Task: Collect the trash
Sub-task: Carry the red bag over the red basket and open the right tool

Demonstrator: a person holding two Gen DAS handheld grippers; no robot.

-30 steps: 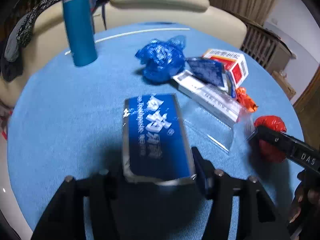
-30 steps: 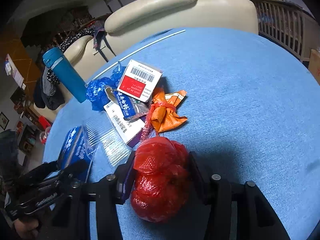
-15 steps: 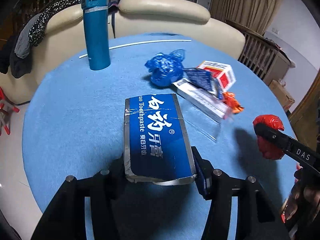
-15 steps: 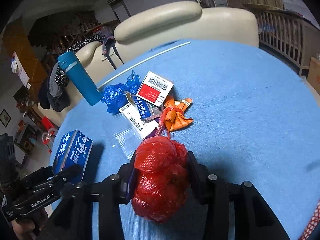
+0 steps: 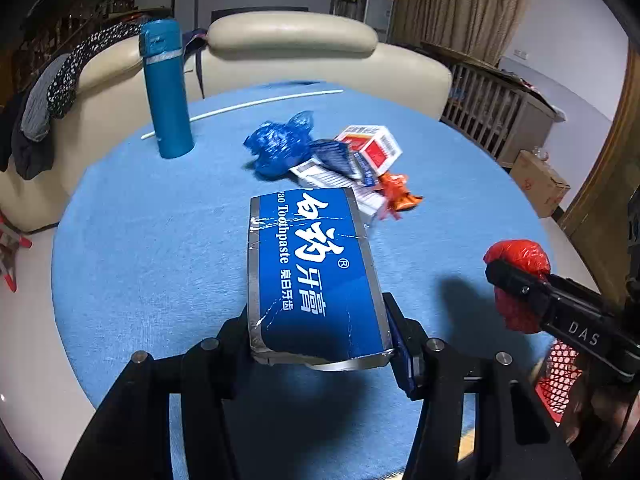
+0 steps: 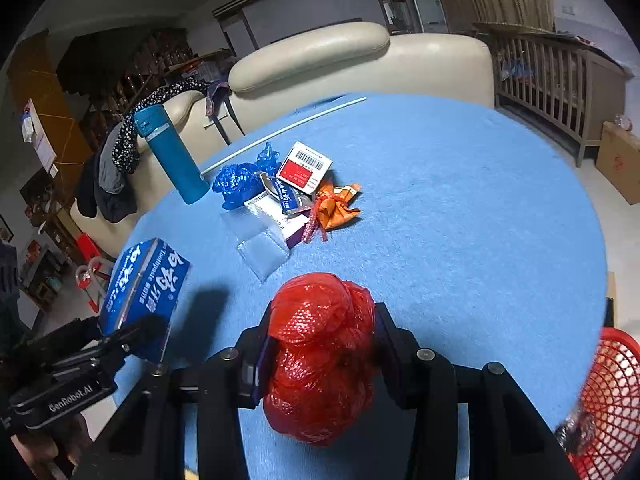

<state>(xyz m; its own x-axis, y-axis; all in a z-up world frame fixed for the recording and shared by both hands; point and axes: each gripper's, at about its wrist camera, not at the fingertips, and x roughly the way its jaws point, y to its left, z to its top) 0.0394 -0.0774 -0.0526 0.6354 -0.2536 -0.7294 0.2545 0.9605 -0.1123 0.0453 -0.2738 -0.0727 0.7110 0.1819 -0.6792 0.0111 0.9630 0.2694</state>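
Note:
My left gripper (image 5: 318,340) is shut on a blue toothpaste box (image 5: 312,268) and holds it above the round blue table (image 5: 160,240). My right gripper (image 6: 320,344) is shut on a crumpled red plastic bag (image 6: 320,356), also lifted above the table. Both show in the other view: the box (image 6: 144,284) at the left, the red bag (image 5: 516,280) at the right. A pile of trash lies mid-table: a blue plastic bag (image 5: 276,148), a red-and-white box (image 5: 372,146), an orange wrapper (image 5: 398,192) and a clear plastic tray (image 6: 260,248).
A red mesh basket (image 6: 612,400) sits beyond the table's near right edge. A teal flask (image 5: 166,92) stands at the back left, with a white rod (image 5: 240,108) behind it. A cream sofa (image 5: 288,56) lies beyond the table.
Both grippers have risen and pulled back from the pile with their loads. The red basket has come into view at the lower right.

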